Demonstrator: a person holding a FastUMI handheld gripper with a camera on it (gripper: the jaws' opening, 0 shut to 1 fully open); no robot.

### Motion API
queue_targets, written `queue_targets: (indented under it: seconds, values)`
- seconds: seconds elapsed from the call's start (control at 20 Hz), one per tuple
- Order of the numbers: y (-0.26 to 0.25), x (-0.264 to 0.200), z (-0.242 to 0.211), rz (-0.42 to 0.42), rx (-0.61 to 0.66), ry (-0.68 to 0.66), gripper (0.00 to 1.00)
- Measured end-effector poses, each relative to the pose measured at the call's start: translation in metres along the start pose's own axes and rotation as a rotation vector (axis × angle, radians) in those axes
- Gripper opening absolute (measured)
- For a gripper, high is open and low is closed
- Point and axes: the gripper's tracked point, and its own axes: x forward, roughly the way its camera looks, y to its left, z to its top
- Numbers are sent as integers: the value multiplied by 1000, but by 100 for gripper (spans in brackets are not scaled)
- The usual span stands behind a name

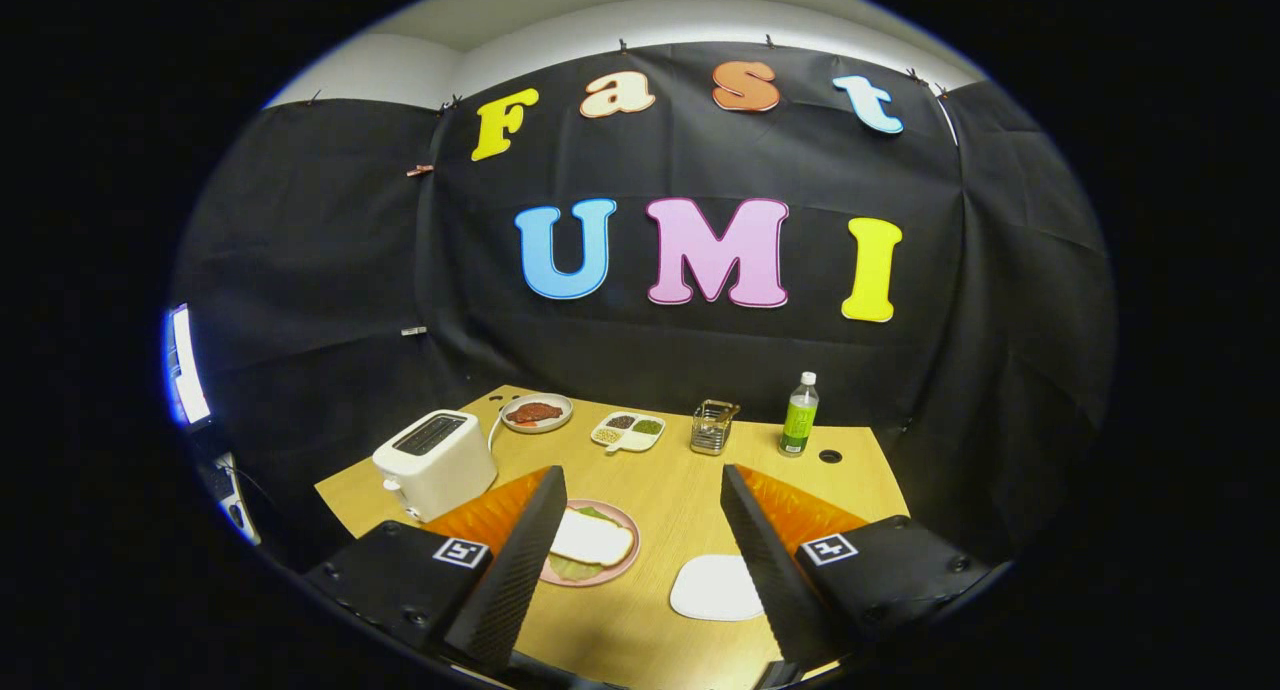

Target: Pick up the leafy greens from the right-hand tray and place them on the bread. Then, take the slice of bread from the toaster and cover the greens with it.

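Observation:
My gripper [642, 475] is held above the wooden table [660, 490], open, with nothing between its fingers. A pink plate [626, 560] lies just inside the left finger, which hides part of it. On the plate a pale bread slice [592, 540] rests on top of leafy greens [572, 568], whose edges peek out from under it. A flat white tray [712, 588] lies close to the right finger, and its visible surface is plain white. The white toaster [435, 462] stands beyond the left finger, its top slot dark.
At the back of the table stand a plate with red meat [537, 411], a divided white dish [628, 431] of toppings, a metal holder [713, 426] and a green bottle [799, 415]. A cable hole [830, 456] is near the bottle. A lit screen [185, 365] is far left.

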Motion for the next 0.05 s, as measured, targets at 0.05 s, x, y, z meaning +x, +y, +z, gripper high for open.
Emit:
queue_targets:
  seconds: [0.05]
  values:
    - [1, -1, 0, 6, -3, -2, 97]
